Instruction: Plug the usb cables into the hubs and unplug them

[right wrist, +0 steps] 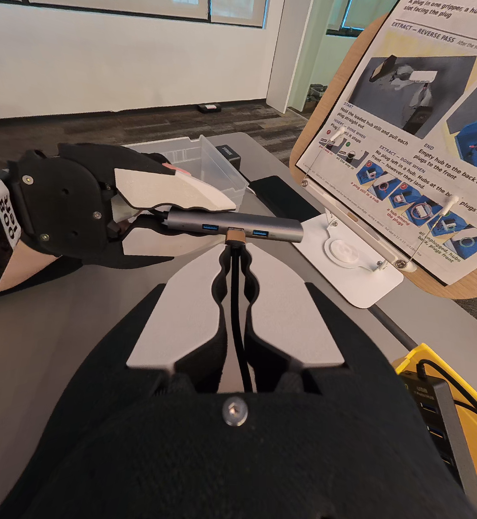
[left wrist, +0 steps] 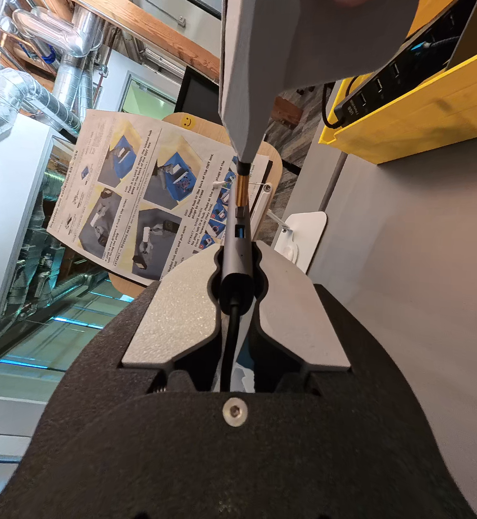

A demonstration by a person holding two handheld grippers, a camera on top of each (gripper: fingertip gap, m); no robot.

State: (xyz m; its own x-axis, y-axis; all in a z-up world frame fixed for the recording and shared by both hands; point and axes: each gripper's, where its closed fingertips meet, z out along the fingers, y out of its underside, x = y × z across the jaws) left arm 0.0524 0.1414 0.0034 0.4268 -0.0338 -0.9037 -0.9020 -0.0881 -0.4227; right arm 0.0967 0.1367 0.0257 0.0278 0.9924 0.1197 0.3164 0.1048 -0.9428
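1. Above the grey table (right wrist: 63, 323), my left gripper (right wrist: 175, 222) clamps the slim hub (right wrist: 273, 224) level, ports facing the plug.
2. My right gripper (right wrist: 235, 252) pinches the gold-collared plug (right wrist: 234, 238) at the middle port, square-on.

Your grey table (right wrist: 63, 323) carries a yellow bin (right wrist: 417, 358) at the near right, a clear plastic bin (right wrist: 203, 165) at the far side, and the white base (right wrist: 352, 278) of the instruction-sheet stand.
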